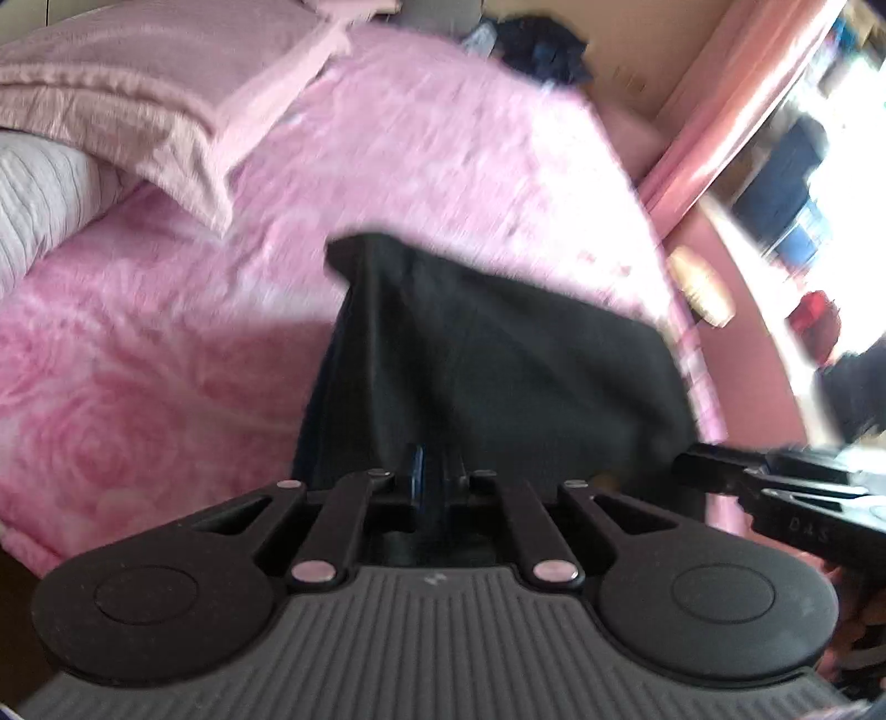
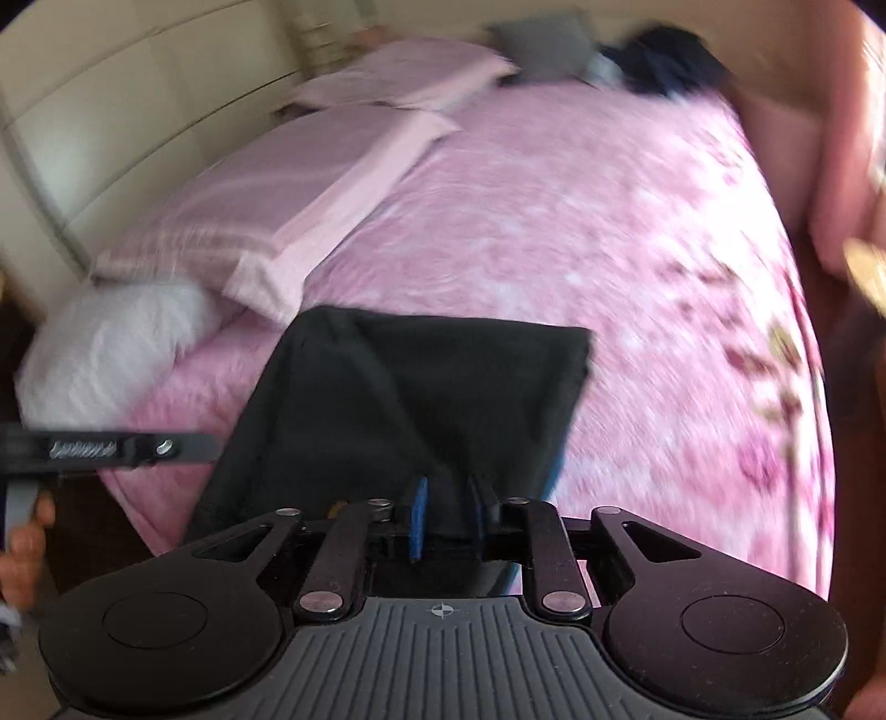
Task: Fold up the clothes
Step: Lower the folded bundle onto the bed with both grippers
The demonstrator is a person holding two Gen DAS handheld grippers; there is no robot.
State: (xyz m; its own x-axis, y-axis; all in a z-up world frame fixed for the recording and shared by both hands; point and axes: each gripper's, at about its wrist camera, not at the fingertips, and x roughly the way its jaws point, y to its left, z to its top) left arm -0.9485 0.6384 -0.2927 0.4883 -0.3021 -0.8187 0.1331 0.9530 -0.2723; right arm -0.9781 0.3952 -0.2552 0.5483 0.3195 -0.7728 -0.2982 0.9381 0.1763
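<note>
A pink rose-patterned bedspread covered the whole bed, and both views were smeared by motion. Against the cream headboard lay pink pillows, with a white pillow just beside the nearest one. At the far end of the bed sat a heap of dark clothes next to a grey cushion.

The black garment lay on the near part of the bedspread, spreading away from both tools, its near edge gathered up into them. The left gripper was clenched tight on that edge, the cloth rising straight out from between its blue pads. The right gripper grasped another bunch of the same garment, its jaws standing a little apart with a thick fold pinched between them.

Each tool showed at the edge of the other's view, and bare fingers were wrapped round the left one's handle.
</note>
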